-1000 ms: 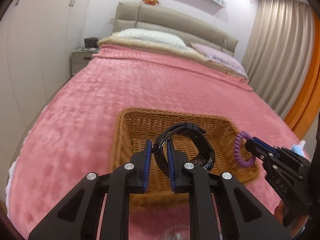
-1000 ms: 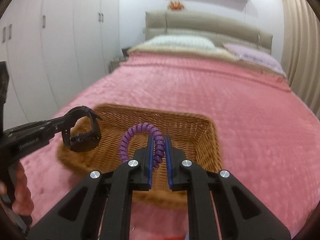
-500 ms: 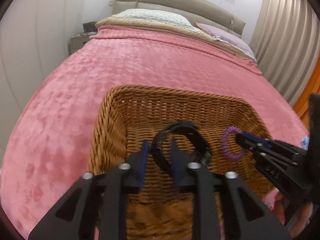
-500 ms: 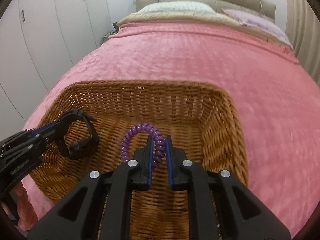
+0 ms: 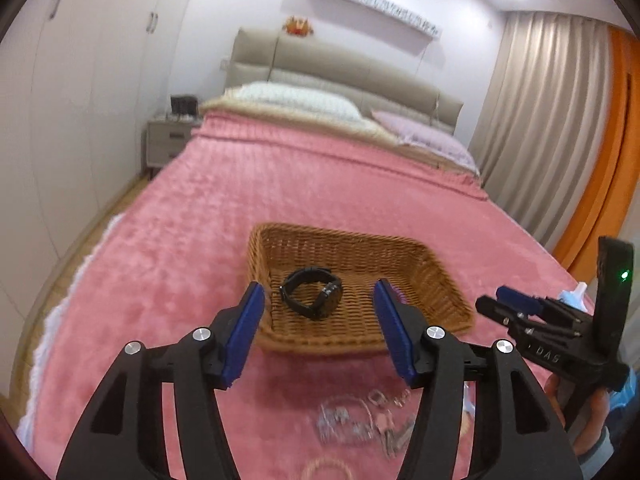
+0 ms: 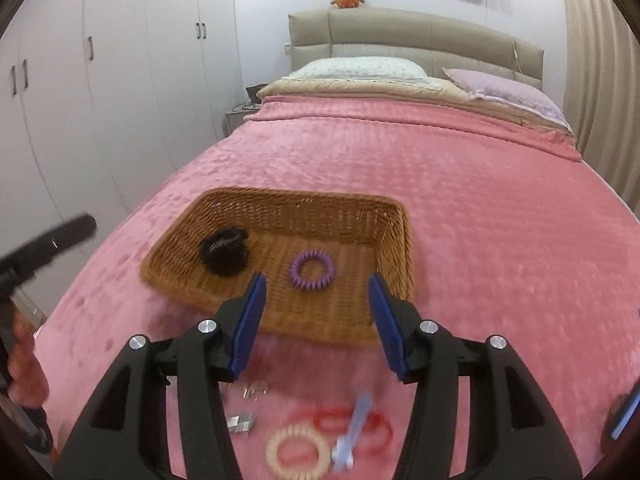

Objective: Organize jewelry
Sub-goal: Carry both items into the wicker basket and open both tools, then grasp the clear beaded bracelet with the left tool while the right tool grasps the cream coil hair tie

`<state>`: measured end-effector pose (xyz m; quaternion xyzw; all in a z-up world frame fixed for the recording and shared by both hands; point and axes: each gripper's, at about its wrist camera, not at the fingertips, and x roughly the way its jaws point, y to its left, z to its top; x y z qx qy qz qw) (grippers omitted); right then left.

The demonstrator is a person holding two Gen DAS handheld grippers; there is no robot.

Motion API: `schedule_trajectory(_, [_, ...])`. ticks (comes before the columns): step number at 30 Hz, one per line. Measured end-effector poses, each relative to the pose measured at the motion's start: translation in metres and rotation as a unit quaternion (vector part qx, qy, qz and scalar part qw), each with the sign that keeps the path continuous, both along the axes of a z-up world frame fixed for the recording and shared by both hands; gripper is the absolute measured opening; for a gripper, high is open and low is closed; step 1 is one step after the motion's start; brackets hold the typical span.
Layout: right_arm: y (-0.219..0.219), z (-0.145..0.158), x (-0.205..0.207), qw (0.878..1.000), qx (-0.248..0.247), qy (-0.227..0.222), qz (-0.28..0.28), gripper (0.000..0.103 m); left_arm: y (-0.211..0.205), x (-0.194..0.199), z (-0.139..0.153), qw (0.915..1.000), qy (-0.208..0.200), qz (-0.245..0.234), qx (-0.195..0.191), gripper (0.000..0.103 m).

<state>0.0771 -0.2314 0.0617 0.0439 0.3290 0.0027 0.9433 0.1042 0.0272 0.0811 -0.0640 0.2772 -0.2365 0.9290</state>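
My left gripper point(image 5: 320, 330) spread wide, empty; right gripper point(image 6: 316, 322) likewise. Watch point(image 5: 312, 298) in basket point(image 6: 224, 208) near left wall, purple coil point(image 6: 312, 271) at middle. Basket on bed's near end.

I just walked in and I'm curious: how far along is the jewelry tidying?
Two pieces are done: the black watch and the purple coil bracelet lie in the wicker basket. Nothing is in hand; the left gripper and right gripper are open and empty. Left on the pink blanket: a cream bracelet, a red piece and silver pieces.
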Motion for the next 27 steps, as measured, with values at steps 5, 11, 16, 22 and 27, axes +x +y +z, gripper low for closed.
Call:
schedule_trajectory(5, [0.007,-0.006,-0.045,1.000,-0.005,-0.006,0.003,0.050,0.012,-0.041,0.003,0.9999,-0.015,-0.004,-0.005,0.056])
schedule_trajectory(11, [0.010,-0.025,-0.071,1.000,-0.002,0.005,0.008,0.040,0.017,-0.068,-0.019,0.9999,-0.007,-0.014,-0.003,0.056])
schedule_trajectory(16, [0.005,-0.053,-0.074,0.999,0.010,0.036,0.010,0.028,0.019,-0.068,-0.056,0.9994,0.031,-0.013,0.004,0.056])
schedule_trajectory(22, [0.010,-0.084,-0.068,0.998,0.006,0.060,0.021,0.026,0.019,-0.062,-0.088,0.9980,0.060,-0.007,0.021,0.054])
schedule_trajectory(27, [0.011,-0.100,-0.062,0.997,0.012,0.074,0.028,0.026,0.019,-0.056,-0.108,0.9962,0.080,-0.009,0.033,0.053])
